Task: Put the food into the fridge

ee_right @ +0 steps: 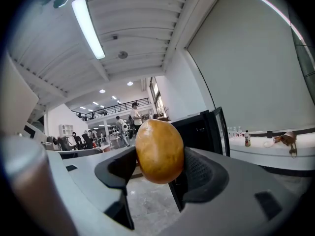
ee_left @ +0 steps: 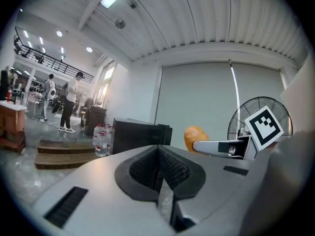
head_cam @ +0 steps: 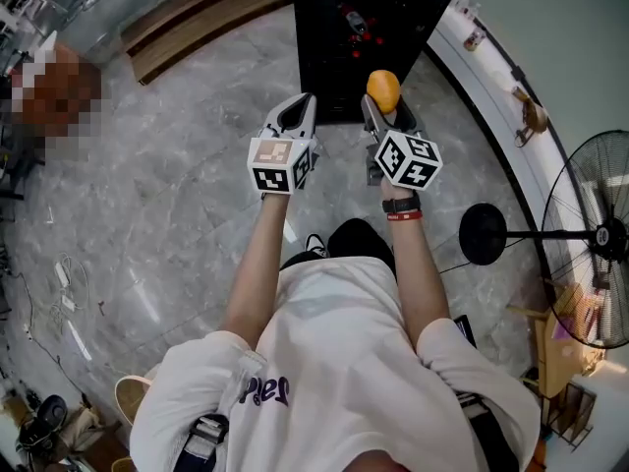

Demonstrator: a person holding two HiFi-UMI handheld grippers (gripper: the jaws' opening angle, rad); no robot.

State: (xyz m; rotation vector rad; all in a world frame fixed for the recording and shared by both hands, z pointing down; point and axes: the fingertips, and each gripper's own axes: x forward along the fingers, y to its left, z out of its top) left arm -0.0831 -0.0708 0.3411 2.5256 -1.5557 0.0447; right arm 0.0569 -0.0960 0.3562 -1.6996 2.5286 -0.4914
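Right gripper (ee_right: 156, 167) has its jaws spread wide but clamped on the roundish orange-brown food (head_cam: 383, 89), top centre of the head view, just in front of the open black fridge (head_cam: 339, 52). The left gripper (ee_left: 160, 170) is closed with nothing in it. I'd hold an even squeeze since it looks like it could roll out, go in level past the door, and let go only once it's resting on a shelf.
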